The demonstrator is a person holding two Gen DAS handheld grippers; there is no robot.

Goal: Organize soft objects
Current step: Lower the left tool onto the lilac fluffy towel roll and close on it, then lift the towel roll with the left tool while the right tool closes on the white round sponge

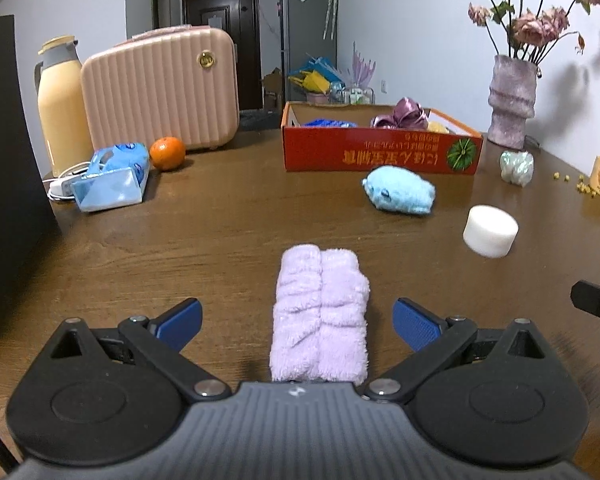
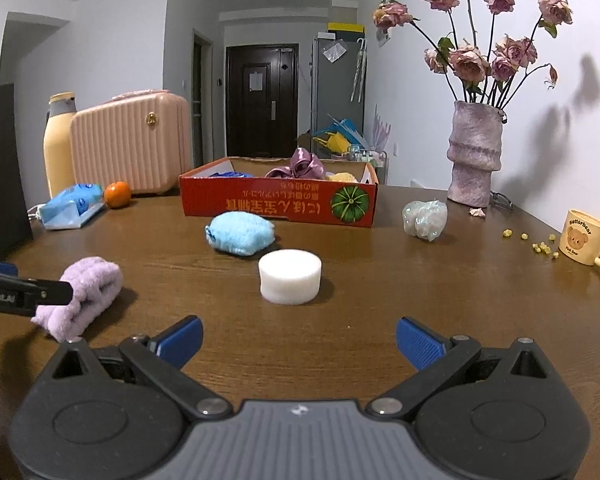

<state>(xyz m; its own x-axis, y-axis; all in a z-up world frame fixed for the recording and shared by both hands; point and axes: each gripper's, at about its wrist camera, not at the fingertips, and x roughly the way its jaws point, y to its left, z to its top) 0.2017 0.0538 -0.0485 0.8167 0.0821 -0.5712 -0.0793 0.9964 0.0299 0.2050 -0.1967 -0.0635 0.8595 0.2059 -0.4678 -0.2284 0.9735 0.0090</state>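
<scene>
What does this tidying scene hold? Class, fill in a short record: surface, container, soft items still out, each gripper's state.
surface: brown table
container: red box, open, some items already inside
soft items out: lilac towel, blue plush, white sponge, pearly pouch
left gripper: open, fingers either side of the towel, not closed on it
right gripper: open, empty, facing the sponge

— Where does each camera look from?
— Both sit low over the brown wooden table, facing the red cardboard box; left sits close behind the folded lilac towel.
— Shared?
— Box, white foam cylinder.
</scene>
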